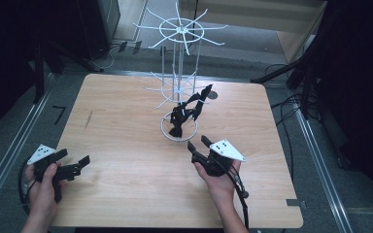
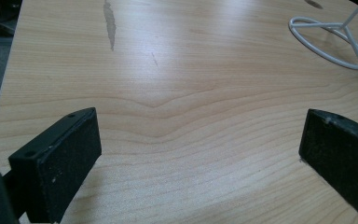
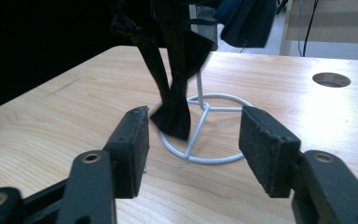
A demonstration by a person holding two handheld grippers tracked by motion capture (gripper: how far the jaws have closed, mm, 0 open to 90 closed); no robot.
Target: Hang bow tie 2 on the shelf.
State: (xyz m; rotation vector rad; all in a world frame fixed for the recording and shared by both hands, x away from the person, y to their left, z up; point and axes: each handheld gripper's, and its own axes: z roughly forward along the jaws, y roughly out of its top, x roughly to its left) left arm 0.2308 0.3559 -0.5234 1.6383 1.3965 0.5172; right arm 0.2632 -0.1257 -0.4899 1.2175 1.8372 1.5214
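Observation:
A white wire rack stands on a ring base at the middle back of the wooden table. Black bow ties hang from its lower arms, one reaching down over the ring. My right gripper hovers just in front of the base, open, with nothing between its jaws. In the right gripper view the gripper faces the dangling bow tie and the ring base, a short way off. My left gripper rests open near the table's left front edge; in the left gripper view its jaws frame bare wood.
A round cable hole sits in the table behind the rack. A dark streak marks the wood at the left. Metal floor rails run beside the table, and cables lie on the floor to the right.

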